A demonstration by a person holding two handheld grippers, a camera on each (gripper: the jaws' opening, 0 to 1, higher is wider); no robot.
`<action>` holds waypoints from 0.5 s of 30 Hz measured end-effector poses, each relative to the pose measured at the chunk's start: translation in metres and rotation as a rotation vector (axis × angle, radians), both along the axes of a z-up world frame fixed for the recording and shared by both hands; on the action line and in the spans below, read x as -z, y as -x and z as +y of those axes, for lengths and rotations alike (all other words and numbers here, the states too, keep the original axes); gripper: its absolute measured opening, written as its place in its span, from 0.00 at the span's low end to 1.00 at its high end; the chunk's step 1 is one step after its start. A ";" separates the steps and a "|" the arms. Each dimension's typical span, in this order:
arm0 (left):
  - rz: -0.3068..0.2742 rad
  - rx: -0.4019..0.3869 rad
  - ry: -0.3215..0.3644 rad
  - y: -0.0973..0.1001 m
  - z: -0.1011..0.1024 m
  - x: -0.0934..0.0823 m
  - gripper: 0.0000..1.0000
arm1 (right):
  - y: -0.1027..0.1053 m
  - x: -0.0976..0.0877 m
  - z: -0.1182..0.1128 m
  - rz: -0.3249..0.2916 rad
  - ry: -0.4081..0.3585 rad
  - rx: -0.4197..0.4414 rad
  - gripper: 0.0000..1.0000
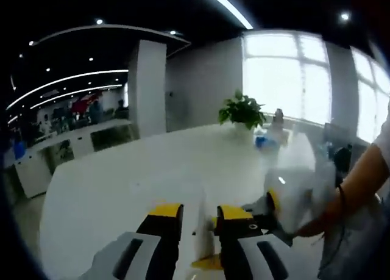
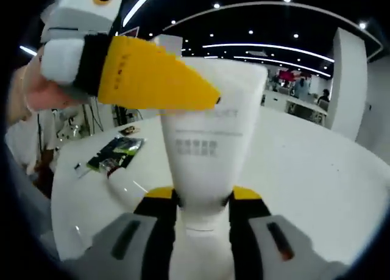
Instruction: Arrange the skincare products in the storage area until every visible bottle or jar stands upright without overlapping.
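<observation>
Right gripper (image 2: 203, 201) clamps a white tube (image 2: 210, 146) between its jaws, held above the white table (image 2: 317, 164). Left gripper (image 1: 200, 216) pinches the same tube (image 1: 205, 240), its yellow finger crossing the top. Best lowered slowly, cap down, one grip easing off. Ahead left lie a dark packet (image 2: 116, 153); farther off, a potted plant (image 1: 242, 111)

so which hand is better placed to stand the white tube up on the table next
Right. Its tool is already closed around the white plastic tube, held over the white table. The left tool grips only the tube's edge, at best, so it would need regrasping.
</observation>
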State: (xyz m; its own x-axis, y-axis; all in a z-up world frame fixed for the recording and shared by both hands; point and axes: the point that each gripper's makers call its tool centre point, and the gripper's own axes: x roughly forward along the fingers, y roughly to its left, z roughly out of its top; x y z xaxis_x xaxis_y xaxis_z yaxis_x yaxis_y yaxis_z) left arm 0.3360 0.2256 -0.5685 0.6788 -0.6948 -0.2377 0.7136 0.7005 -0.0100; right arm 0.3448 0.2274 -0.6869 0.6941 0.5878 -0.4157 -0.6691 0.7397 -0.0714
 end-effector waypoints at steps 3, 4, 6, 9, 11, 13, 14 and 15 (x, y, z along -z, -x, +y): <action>-0.045 -0.062 0.021 0.012 0.021 -0.018 0.30 | -0.001 0.000 0.000 -0.003 0.005 0.006 0.32; -0.051 -0.123 0.025 0.016 0.035 -0.020 0.30 | -0.003 0.000 -0.001 -0.009 0.010 0.012 0.32; -0.048 -0.210 0.042 0.025 0.053 -0.023 0.30 | -0.006 0.000 -0.002 -0.014 0.008 0.024 0.32; -0.119 -0.348 0.077 0.050 0.083 -0.034 0.31 | -0.017 0.000 -0.005 -0.029 0.014 0.053 0.32; -0.160 -0.378 0.086 0.063 0.090 -0.039 0.31 | -0.025 0.000 -0.009 -0.030 0.019 0.065 0.33; -0.175 -0.412 0.100 0.075 0.096 -0.040 0.31 | -0.034 0.000 -0.016 -0.028 0.025 0.100 0.33; -0.182 -0.431 0.104 0.079 0.101 -0.039 0.31 | -0.038 -0.001 -0.020 -0.028 0.031 0.119 0.33; -0.182 -0.456 0.106 0.080 0.106 -0.037 0.31 | -0.042 0.000 -0.025 -0.025 0.033 0.144 0.33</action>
State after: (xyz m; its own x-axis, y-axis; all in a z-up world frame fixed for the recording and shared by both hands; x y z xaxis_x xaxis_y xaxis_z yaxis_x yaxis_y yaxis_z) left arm 0.2564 0.3312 -0.5311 0.9430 -0.3314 -0.0309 0.3315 0.9434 -0.0018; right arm 0.3870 0.2020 -0.6865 0.7805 0.4681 -0.4143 -0.5543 0.8247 -0.1124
